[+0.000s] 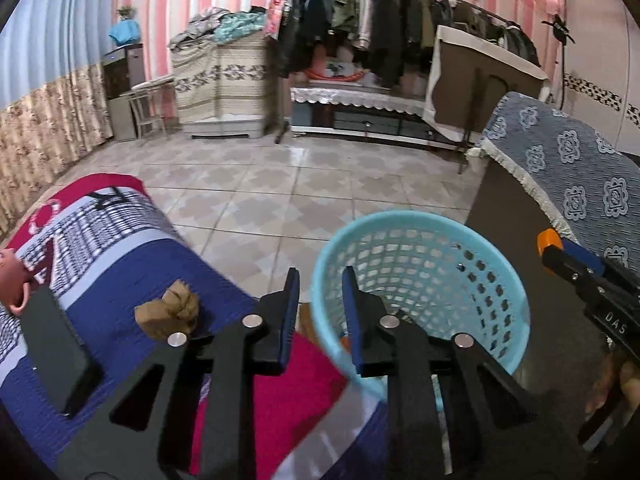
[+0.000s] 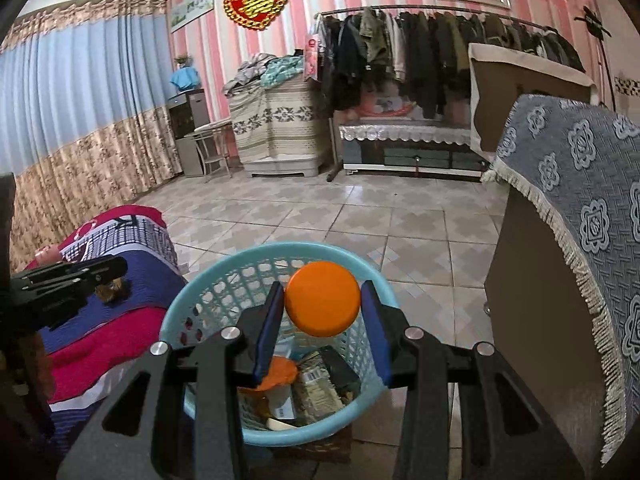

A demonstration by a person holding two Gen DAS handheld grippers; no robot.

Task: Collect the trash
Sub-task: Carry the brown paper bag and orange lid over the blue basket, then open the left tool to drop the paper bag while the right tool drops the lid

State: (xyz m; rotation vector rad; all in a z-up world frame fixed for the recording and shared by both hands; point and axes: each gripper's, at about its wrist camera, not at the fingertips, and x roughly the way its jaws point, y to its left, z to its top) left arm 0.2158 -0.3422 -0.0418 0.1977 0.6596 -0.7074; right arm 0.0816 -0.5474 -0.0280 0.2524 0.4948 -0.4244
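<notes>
Left wrist view: the left gripper has its jaws standing a narrow gap apart with nothing between them; only floor and the basket rim show through the gap. The blue mesh basket stands on the floor at about 3 o'clock from the fingertips, its near rim just under the right finger. On the striped bedspread, at 9 o'clock from the fingertips, lies a crumpled brown paper wad, apart from the gripper and untouched. Further out at 8 o'clock lies a flat black object, possibly a phone. The right gripper enters from 3 o'clock with something orange at its tip, and part of a hand shows at the lower right.

Right wrist view: the right gripper is partly open and clamped on an orange disc, apparently a lid, both pads touching its edges. It hangs directly over the basket, which already holds an orange-topped cup, wrappers and other scraps. The left gripper is at 9 o'clock, above the bedspread, with the brown wad just beside its tip.

The step in hand looks like dropping the disc into the basket. That calls for the right jaws to widen while staying above the opening, so the disc falls inside rather than glancing off the rim. The left gripper would then need to swing towards 9 o'clock, open wider than the wad, and close on it.
</notes>
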